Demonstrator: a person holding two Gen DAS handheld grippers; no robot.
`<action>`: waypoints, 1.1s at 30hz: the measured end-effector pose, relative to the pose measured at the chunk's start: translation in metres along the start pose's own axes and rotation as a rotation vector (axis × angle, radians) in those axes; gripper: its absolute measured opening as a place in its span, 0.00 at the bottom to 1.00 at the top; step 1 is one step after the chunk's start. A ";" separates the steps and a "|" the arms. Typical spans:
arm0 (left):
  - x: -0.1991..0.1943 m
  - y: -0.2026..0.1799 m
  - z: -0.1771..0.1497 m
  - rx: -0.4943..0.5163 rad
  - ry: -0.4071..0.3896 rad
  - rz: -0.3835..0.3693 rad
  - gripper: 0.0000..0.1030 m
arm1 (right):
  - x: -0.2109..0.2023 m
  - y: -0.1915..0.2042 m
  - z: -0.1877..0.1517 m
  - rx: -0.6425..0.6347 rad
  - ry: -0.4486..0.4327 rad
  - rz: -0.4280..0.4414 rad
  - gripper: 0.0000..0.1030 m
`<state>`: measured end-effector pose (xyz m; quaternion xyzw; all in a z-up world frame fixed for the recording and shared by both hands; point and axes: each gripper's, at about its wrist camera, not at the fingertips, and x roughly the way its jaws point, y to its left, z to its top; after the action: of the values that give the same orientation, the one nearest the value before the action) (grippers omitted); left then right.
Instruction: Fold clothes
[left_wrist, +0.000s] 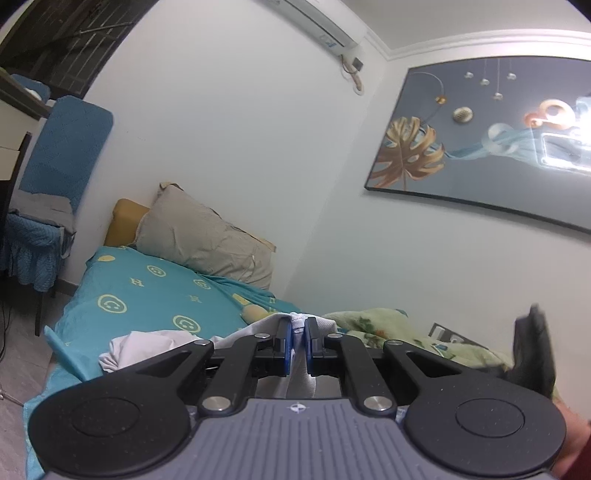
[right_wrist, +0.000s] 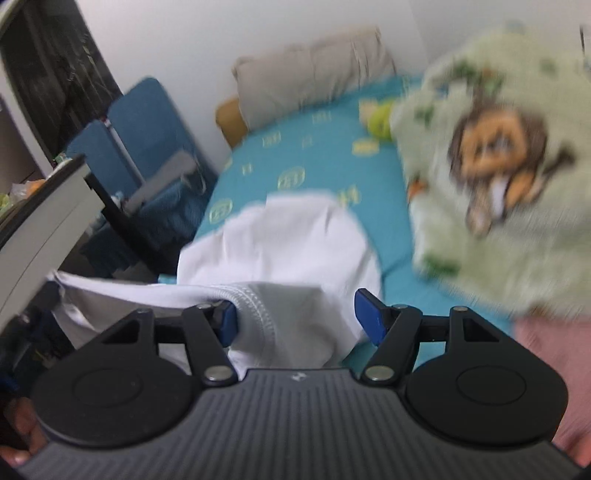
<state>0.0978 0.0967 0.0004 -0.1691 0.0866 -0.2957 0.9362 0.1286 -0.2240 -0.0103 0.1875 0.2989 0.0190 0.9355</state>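
A small bedroom: pale walls, an air conditioner (left_wrist: 325, 26) high up, a framed picture (left_wrist: 491, 140) of a gold leaf on the wall beside the bed (left_wrist: 155, 295). The bed carries a teal sheet printed with smiley faces, a grey pillow (left_wrist: 207, 236) at its head end, and a green blanket (right_wrist: 498, 173) heaped along its wall side. A blue-covered chair (left_wrist: 62, 147) stands off the bed's head corner, next to a desk edge.

The shirt (right_wrist: 280, 240), white, lies partly on the sheet near the bed's foot end and partly lifted. The left gripper (left_wrist: 298, 334) is clenched on a bunched fold of it, cloth pinched between the blue pads. The right gripper (right_wrist: 295, 317) has its jaws released and wide, with a stitched hem lying between them; the pads do not press on it.

Risks, as I judge them: the right view is blurred, so that hand seems to be moving, and with the jaws apart the hem could slide out before they close, leaving the shirt hanging from one bunched point. The left grip holds a wad rather than a clean edge, so any fold made from it may come out crooked. The blanket sits close to the shirt and could catch or be dragged along. Cloth near the bed's side edge may slip to the floor.
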 end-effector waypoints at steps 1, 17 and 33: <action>0.000 -0.001 -0.001 0.005 -0.001 -0.002 0.07 | -0.001 -0.002 0.002 -0.026 -0.002 -0.019 0.66; -0.007 0.008 0.002 -0.040 -0.040 0.103 0.07 | 0.034 -0.005 -0.039 -0.044 0.105 -0.127 0.48; 0.019 0.013 -0.025 0.116 0.332 0.307 0.56 | 0.017 0.001 -0.022 0.057 -0.009 0.040 0.13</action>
<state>0.1129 0.0887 -0.0290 -0.0489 0.2472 -0.1780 0.9512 0.1307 -0.2129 -0.0356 0.2201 0.2915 0.0281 0.9305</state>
